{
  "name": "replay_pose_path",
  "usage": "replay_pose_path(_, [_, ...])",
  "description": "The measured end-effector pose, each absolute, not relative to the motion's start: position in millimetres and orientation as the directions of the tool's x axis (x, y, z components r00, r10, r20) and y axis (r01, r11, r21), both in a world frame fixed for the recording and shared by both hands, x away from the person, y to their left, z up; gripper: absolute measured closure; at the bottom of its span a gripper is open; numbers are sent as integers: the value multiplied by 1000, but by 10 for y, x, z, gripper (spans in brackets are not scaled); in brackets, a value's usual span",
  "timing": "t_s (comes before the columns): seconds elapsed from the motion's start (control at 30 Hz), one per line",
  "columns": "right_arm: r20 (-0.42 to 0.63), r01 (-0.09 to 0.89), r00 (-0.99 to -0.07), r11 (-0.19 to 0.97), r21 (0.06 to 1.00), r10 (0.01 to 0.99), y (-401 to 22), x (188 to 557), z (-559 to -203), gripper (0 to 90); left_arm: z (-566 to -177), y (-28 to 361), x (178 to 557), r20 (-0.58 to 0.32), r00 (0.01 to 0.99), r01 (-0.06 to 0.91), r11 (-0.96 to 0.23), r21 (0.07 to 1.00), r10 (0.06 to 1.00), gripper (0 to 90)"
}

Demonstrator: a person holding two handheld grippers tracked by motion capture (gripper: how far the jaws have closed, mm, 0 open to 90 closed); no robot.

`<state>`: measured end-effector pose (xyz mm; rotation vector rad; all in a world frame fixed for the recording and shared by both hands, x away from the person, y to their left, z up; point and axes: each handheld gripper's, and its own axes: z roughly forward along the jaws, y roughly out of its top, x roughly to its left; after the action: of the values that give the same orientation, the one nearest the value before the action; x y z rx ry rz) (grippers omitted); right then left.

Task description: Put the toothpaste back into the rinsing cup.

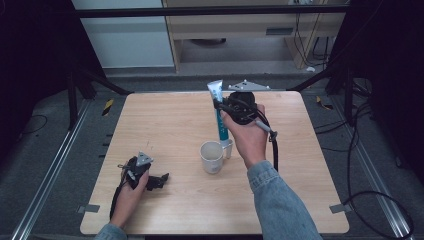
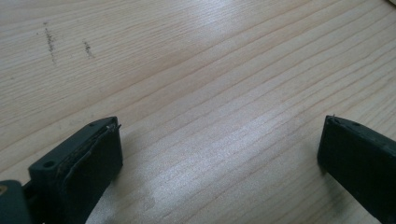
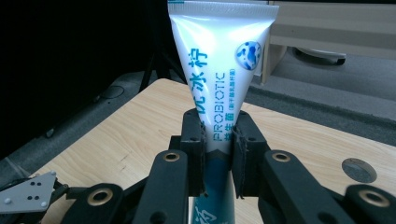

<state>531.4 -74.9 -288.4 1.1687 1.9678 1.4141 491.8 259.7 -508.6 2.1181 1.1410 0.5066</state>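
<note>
Two claws: right claw (image 3: 218, 140) clamps a tube (image 3: 219, 70) printed "PROBIOTIC"; left claw (image 2: 219, 154) stands apart over the table (image 2: 210, 70).

My right fingers (image 1: 220, 107) hold the toothpaste tube (image 1: 218, 112) upright, its cap end just beside the mug (image 1: 212, 156), which blocks the way down on that side. Bare table (image 1: 165, 125) lies open between my hands (wide grain, nothing standing). My left fingers (image 2: 219, 154) are spread over bare wood.
</note>
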Motion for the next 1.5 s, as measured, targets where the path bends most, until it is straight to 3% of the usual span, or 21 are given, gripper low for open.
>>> replay_pose_path(0.9, [136,323,-529,50,945,838,-677,5232,-3045,772,-5086,2597,4918,22,542,580,-393,714,840,0])
replay_pose_path(1.5, [128,245,-536,9,969,835,-576,5076,-3342,772,-5087,2595,4917,19,540,582,-390,714,841,0])
